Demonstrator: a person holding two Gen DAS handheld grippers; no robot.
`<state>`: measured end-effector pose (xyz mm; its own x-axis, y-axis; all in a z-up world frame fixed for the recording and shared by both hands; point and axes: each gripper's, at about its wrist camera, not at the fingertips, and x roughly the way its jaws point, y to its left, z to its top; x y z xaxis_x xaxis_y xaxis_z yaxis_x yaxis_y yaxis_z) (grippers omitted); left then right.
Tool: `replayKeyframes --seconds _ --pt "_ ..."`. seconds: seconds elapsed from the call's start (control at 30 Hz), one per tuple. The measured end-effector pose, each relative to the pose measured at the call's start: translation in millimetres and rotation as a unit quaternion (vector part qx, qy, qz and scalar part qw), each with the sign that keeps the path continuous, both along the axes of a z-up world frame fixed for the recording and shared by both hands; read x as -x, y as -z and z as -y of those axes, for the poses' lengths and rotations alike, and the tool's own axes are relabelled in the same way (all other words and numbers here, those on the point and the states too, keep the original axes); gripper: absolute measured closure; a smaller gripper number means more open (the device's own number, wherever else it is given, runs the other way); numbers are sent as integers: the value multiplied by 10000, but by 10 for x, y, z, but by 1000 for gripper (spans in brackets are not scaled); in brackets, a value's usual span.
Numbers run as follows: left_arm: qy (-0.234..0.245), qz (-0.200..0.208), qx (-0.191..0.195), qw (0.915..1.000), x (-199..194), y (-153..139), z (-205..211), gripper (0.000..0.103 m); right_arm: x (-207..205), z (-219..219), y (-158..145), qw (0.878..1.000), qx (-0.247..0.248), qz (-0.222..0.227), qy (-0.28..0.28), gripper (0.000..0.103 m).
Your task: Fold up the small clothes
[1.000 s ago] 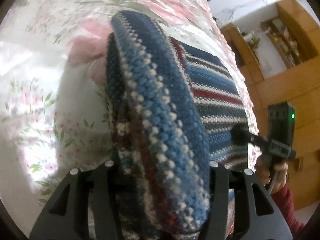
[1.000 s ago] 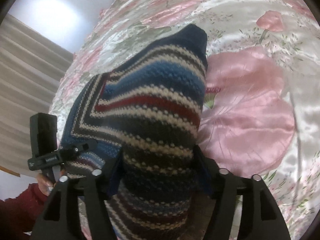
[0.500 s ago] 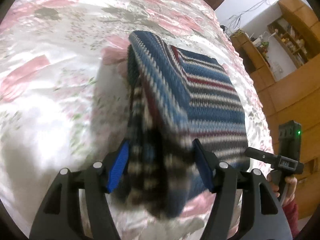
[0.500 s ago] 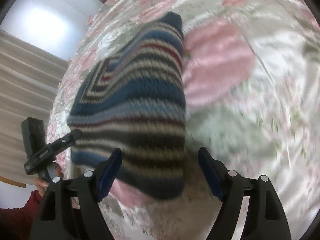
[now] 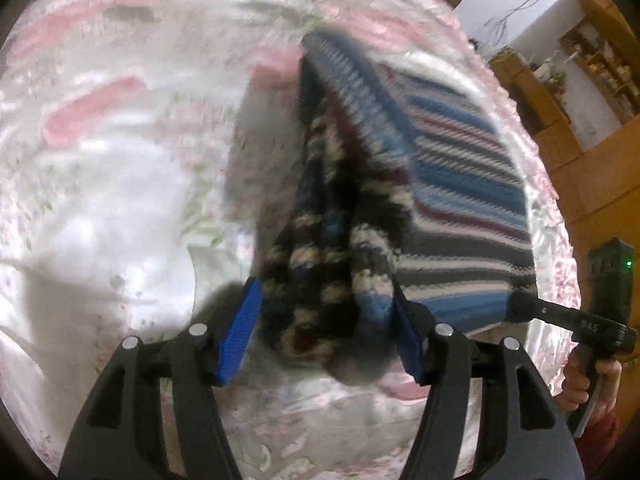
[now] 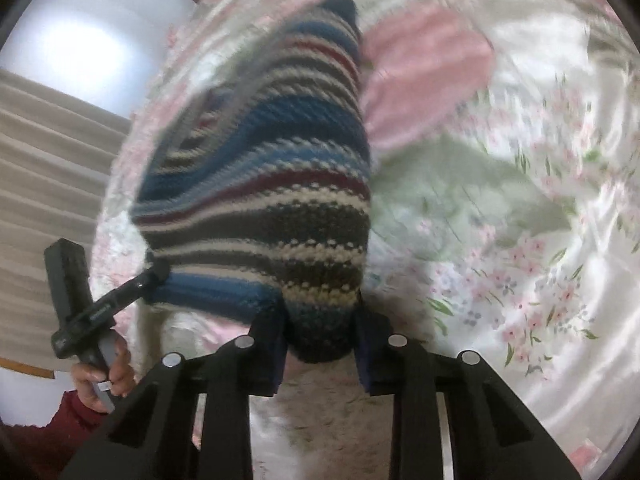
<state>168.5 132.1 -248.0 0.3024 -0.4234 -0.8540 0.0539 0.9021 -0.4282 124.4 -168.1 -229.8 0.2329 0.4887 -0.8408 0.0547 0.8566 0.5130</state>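
Observation:
A folded knit garment (image 5: 460,184) with blue, white, dark and maroon stripes lies on the floral bedspread (image 5: 120,200). Its thick near left edge (image 5: 332,280) bulges between the blue pads (image 5: 240,328) of my left gripper (image 5: 324,332), whose jaws stand wide open around it. In the right wrist view the garment (image 6: 272,184) runs away from me, and my right gripper (image 6: 320,344) is shut on its near corner. Each gripper shows in the other's view, held by a hand: the right gripper (image 5: 560,316) and the left gripper (image 6: 120,292).
Shiny pink-and-white floral bedspread (image 6: 520,240) surrounds the garment on all sides. Wooden shelves and cabinets (image 5: 592,100) stand beyond the bed on the right. A beige curtain (image 6: 48,160) hangs to the left. A hand in a red sleeve (image 6: 92,392) holds the left gripper.
Both grippers let go of the garment and drew back half a second ago. The right one has since shut on the near corner; the left stays open. The views are blurred by motion.

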Motion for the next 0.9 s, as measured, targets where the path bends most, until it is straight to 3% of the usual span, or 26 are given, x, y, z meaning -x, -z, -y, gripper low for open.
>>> replayKeyframes --seconds 0.1,0.23,0.3,0.47,0.7,0.9 --pt "-137 -160 208 9996 9 173 -72 40 -23 25 107 9999 -36 -52 90 72" --pt "-40 -32 -37 10000 33 156 -27 39 -27 20 123 9998 24 -80 170 69" --pt "-87 -75 -35 9999 29 120 -37 38 -35 -9 57 9996 118 -38 250 58" --pt "-252 -88 -93 9996 111 -114 -105 36 118 -79 -219 9958 851 183 290 38" --pt "-432 92 -422 9981 364 -484 -149 20 470 -175 -580 9863 1564 433 298 18" --pt "-423 143 -755 9961 561 -754 -134 19 748 -240 -809 9833 1709 524 349 13"
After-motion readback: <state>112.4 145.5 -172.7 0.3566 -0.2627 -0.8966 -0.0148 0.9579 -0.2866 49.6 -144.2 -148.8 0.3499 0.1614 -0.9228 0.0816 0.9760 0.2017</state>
